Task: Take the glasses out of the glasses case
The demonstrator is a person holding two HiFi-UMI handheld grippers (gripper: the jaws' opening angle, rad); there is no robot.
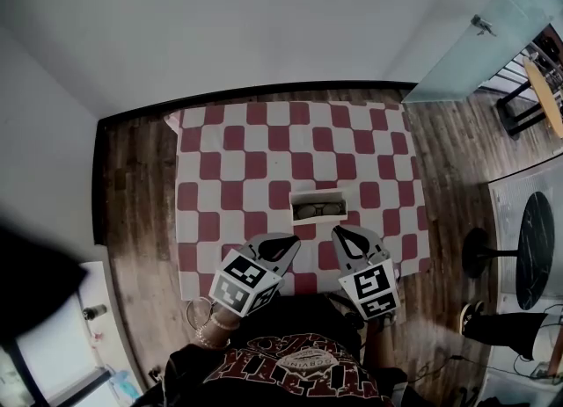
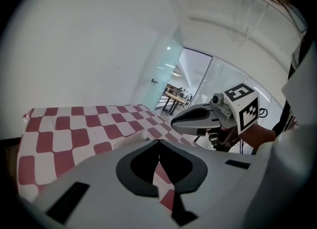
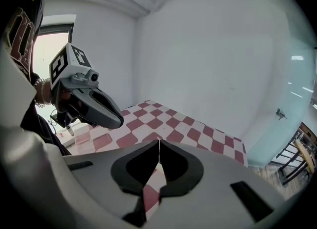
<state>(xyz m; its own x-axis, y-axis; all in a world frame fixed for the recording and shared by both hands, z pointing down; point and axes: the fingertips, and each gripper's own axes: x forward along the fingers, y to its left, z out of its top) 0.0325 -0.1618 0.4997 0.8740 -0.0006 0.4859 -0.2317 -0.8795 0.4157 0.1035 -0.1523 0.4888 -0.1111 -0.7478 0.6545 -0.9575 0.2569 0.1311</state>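
White glasses case (image 1: 318, 194), glasses (image 1: 318, 211) inside, lies just beyond closed fingers (image 1: 274, 245).

White walls (image 1: 264, 18), wood floor (image 1: 132, 185), red-checked tablecloth (image 1: 264, 146), frosted glass door (image 1: 475, 36).

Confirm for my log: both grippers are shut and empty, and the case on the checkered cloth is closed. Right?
No: the case is open, glasses lying inside, per the head view. The left gripper and right gripper are shut and empty.
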